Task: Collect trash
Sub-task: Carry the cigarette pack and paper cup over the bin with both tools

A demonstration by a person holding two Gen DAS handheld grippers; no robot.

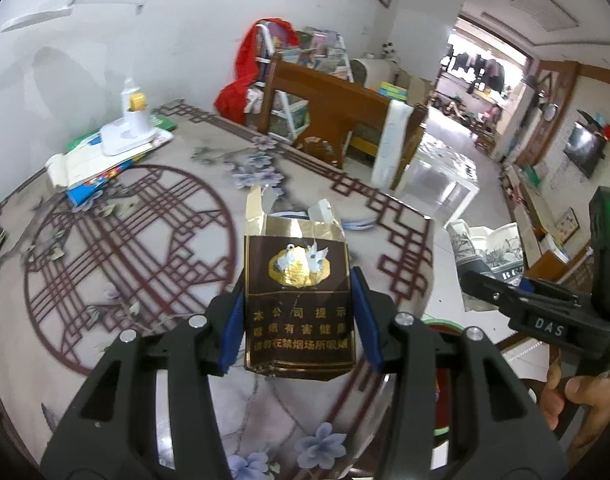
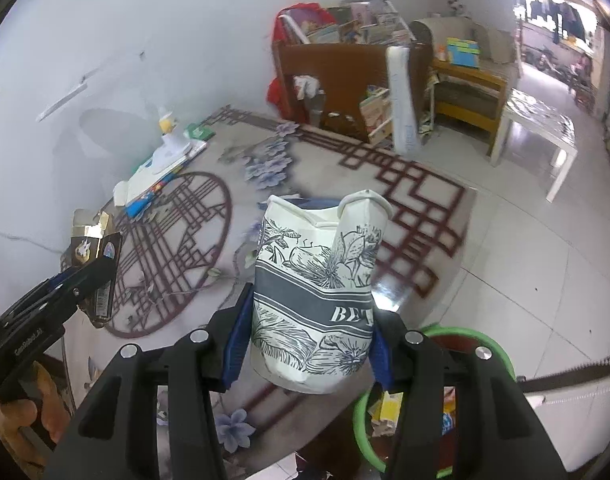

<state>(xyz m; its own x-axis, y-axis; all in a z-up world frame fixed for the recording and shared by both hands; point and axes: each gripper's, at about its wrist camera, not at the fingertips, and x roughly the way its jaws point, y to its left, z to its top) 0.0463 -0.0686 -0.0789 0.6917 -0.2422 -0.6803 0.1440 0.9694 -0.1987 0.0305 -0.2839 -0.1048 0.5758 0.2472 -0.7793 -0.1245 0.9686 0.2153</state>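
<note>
left tool (image 1: 299, 316) clamped on cigarette pack (image 1: 299, 300), right tool (image 2: 305, 336) clamped on paper cup (image 2: 317, 292), green bin (image 2: 501, 344) below

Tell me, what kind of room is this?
Probably a lived-in home's living room: a patterned rug on tiled floor, a wooden bench, a crammed bookshelf, and laundry hanging beyond the doorway.

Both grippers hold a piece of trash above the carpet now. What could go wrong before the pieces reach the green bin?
1. The paper cup is already crumpled between the fingers of the right gripper; it may deform further and slip out.
2. The left gripper grips the torn cigarette pack only by its lower part, so it might tilt.
3. The green bin sits low, partly hidden behind the right gripper; a release could miss it and land on the carpet.
</note>
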